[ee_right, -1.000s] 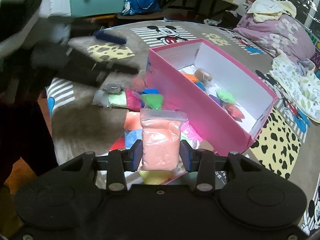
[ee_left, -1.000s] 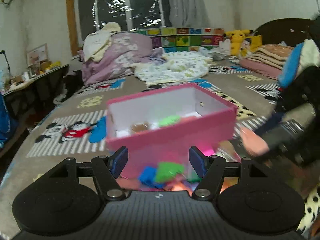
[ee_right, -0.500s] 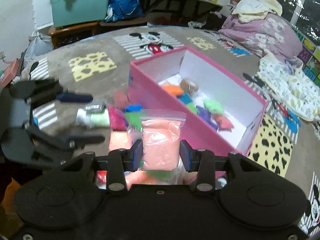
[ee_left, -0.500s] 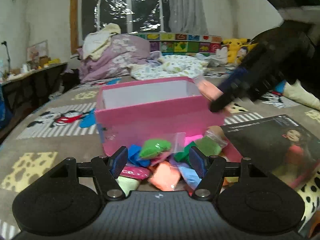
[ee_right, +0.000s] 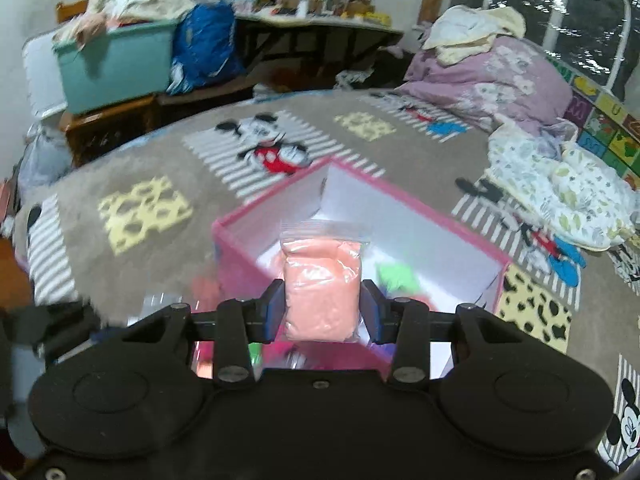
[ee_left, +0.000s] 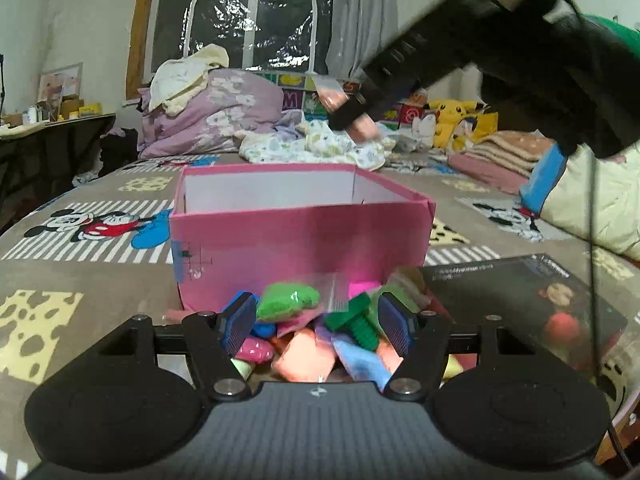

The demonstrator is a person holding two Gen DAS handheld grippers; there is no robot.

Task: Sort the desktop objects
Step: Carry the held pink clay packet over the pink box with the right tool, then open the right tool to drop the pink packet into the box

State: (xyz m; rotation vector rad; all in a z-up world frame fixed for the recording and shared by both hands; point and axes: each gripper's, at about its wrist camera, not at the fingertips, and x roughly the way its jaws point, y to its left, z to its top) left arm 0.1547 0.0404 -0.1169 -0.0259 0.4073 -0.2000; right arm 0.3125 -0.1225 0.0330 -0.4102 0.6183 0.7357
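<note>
Left wrist view: my left gripper [ee_left: 316,322] hangs low over the heap of coloured clay packets [ee_left: 308,344] lying against the near wall of the pink box [ee_left: 300,236] on the carpeted floor. Its fingers [ee_left: 239,322] stand partly apart, pressing on nothing; a green packet [ee_left: 289,300] and a green toy bolt [ee_left: 352,322] sit in the gap. A good many packets are left to sort. Above the box my right gripper [ee_left: 340,106] carries a salmon-pink packet [ee_left: 330,90]. A dark printed sheet [ee_left: 520,304] lies just right of the heap; its line of pale print is too blurred to read.

Right wrist view: my right gripper [ee_right: 322,310] has its fingers [ee_right: 273,310] clamped narrow on the salmon-pink packet [ee_right: 322,284], held upright by its lower part over the pink box [ee_right: 400,236]. Several packets, green and orange among them, already lie inside, so I judge the sorting partly done, with this packet next to go in. The packet shows no label; cartoon mice pattern the carpet [ee_right: 264,148], and letter tiles [ee_right: 600,108] at the far right are too small to make out.
</note>
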